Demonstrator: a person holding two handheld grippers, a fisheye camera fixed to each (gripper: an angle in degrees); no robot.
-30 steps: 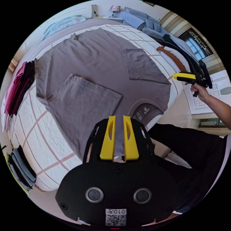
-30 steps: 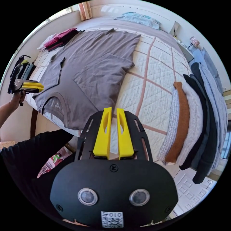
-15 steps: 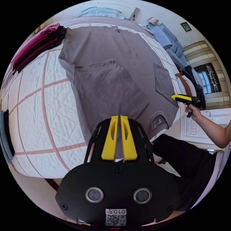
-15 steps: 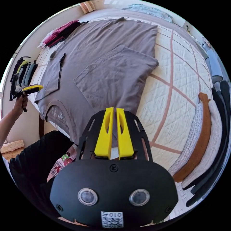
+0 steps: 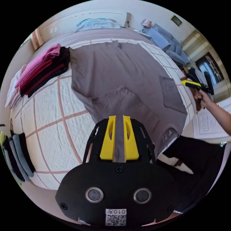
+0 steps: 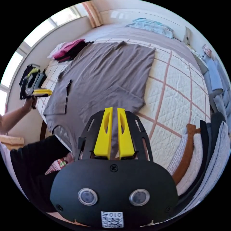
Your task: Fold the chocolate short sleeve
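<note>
Left gripper view: the shirt [image 5: 115, 72] is spread flat on the quilt [image 5: 48, 115], both sleeves folded inward. The left gripper [image 5: 119, 120] is clamped on the fabric at one shoulder edge, cloth pinched between its jaws. Right gripper view: the right gripper [image 6: 114, 112] is likewise clamped on the opposite shoulder edge, with the forearm [image 6: 12, 118] extended level.

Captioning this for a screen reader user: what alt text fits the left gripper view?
The left gripper clamps the near edge of a brown-grey shirt spread on a quilted bed, sleeves folded inward. The right gripper hovers beside the far shoulder.
</note>
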